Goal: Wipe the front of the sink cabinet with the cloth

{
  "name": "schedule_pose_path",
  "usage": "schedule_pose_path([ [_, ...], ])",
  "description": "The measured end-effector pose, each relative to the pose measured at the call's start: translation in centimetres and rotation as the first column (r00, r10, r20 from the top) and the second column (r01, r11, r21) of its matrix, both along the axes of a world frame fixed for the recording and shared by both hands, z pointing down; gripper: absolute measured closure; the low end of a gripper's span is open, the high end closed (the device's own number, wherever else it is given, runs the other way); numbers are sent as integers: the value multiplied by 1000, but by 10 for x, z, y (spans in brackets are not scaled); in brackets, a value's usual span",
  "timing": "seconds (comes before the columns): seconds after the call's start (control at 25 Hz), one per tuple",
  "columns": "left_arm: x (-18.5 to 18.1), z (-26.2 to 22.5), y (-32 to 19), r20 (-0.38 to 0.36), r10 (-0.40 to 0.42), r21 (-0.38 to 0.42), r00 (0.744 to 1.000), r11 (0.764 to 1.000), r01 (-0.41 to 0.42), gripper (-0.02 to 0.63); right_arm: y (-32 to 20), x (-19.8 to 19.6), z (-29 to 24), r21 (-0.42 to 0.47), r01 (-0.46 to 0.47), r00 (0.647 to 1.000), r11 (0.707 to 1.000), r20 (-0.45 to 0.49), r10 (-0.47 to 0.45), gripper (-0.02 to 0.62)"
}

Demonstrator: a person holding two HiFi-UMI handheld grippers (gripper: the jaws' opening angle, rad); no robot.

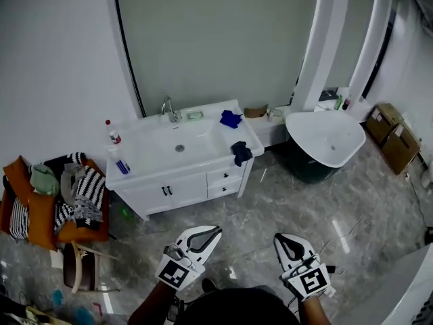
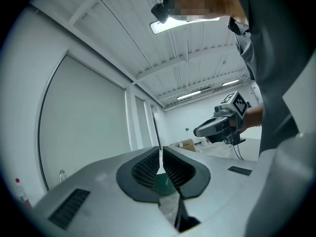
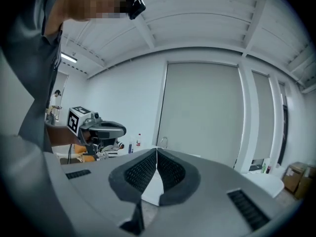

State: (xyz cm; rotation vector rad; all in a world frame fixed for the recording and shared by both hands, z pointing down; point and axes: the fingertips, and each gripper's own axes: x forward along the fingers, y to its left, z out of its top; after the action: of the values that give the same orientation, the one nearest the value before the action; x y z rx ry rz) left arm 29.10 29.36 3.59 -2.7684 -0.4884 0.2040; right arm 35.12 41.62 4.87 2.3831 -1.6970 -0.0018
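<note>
White sink cabinet [image 1: 177,185] stands at our eleven o'clock, blue cloth [image 1: 241,152] draped over its three-o'clock corner, seemingly for easy reach. Our left gripper [image 1: 211,233] and right gripper [image 1: 284,242], jaws pressed together on nothing, hang well apart from it.

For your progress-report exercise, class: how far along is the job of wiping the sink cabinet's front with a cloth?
Done: nothing visible yet. In hand: nothing. The left gripper and right gripper are both shut and empty, above the floor, apart from the cabinet. Two blue cloths sit on the counter, one near the back, one hanging over the front edge. Left: pick up a cloth and wipe the cabinet front.
</note>
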Motion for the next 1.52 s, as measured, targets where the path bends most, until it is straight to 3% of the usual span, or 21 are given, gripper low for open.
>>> schedule_pose_path([
  [0.24, -1, 11, -47, 5, -85, -39, 996, 996, 85, 581, -41, 7, 9, -61, 59, 998, 996, 2, -59, 586],
  [0.36, 8, 25, -59, 63, -125, -93, 990, 987, 131, 581, -60, 25, 11, -64, 91, 996, 994, 20, -89, 586],
  [0.52, 25, 29, -69, 91, -163, -61, 982, 984, 169, 581, -85, 54, 19, -46, 156, 987, 987, 47, -154, 586],
  [0.76, 77, 34, -81, 189, -246, -193, 951, 940, 282, 581, -104, 118, 30, 6, 236, 968, 972, 89, -235, 586],
  [1.04, 146, 34, -68, 219, -320, -174, 922, 917, 359, 581, -113, 201, 57, 4, 316, 939, 949, 139, -314, 586],
  [1.28, 158, 49, -80, 274, -378, -165, 884, 887, 430, 581, -139, 228, 65, 6, 364, 920, 931, 151, -361, 586],
  [1.52, 159, 51, -123, 255, -401, -185, 880, 873, 451, 581, -182, 233, 76, -55, 366, 919, 929, 179, -351, 586],
])
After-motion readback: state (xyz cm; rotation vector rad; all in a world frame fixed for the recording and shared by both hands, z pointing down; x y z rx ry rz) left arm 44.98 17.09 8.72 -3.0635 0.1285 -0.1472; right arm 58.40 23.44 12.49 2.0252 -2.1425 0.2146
